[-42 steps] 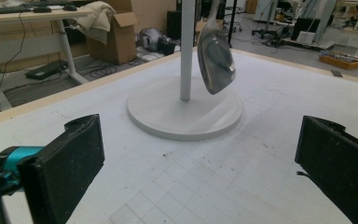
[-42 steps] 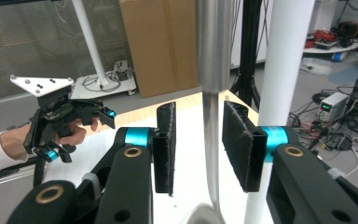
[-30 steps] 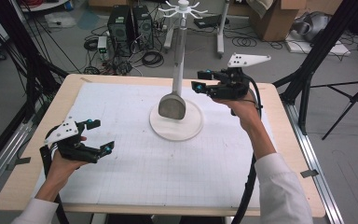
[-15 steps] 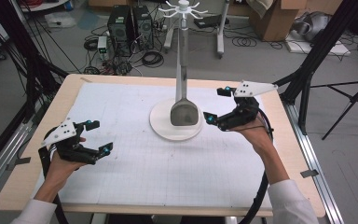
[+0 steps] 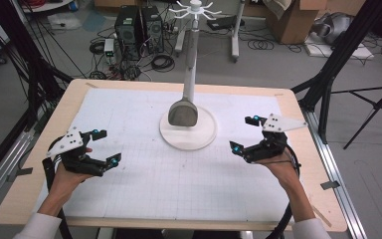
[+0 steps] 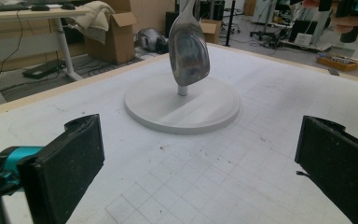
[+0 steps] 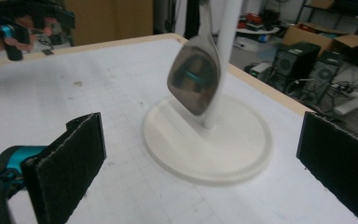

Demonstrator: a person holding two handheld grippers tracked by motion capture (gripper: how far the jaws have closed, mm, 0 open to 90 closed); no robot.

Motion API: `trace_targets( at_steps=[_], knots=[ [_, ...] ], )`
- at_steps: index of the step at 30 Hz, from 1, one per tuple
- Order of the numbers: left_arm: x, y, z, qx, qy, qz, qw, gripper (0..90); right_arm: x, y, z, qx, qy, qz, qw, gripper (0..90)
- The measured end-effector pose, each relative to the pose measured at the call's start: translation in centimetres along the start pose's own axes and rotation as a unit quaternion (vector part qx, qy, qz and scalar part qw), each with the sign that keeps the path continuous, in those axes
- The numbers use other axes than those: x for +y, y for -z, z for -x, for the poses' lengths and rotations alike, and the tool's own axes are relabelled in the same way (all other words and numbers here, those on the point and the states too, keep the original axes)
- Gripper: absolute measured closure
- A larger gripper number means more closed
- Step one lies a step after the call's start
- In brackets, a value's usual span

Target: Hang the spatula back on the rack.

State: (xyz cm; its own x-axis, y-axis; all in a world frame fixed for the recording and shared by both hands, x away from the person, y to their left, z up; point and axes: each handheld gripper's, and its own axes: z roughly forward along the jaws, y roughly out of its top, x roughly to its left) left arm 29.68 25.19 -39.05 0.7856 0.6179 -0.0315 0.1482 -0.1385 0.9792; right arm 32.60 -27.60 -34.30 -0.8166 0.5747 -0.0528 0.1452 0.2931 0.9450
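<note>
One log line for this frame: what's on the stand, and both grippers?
spoon: hangs on white stand | left gripper: open, empty, above mat | right gripper: jaws just opened, empty, right of stand base

My right gripper has just opened its jaws wide, nothing between them. Ahead, the metal spoon hangs bowl-down against the white stand, just above its round base. My left gripper is far behind the stand.
</note>
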Motion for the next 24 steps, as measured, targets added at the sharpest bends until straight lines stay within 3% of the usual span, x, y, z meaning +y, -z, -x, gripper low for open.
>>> trace_targets(
  at_steps=[6,12,24],
  knots=[
    [-0.1,-0.1,0.2,0.004,-0.001,-0.002,1.0000,1.7,-2.8,2.0,-0.3,-0.022,-0.016,0.003,0.9996,0.2],
    [-0.2,0.1,0.3,0.006,-0.007,-0.005,0.9999,1.7,-5.0,2.7,-0.4,-0.040,-0.023,0.002,0.9989,0.2],
    [-0.3,0.5,0.4,0.009,-0.006,0.000,0.9999,1.7,-6.1,3.2,-0.4,-0.044,-0.037,0.018,0.9982,0.2]
  ],
)
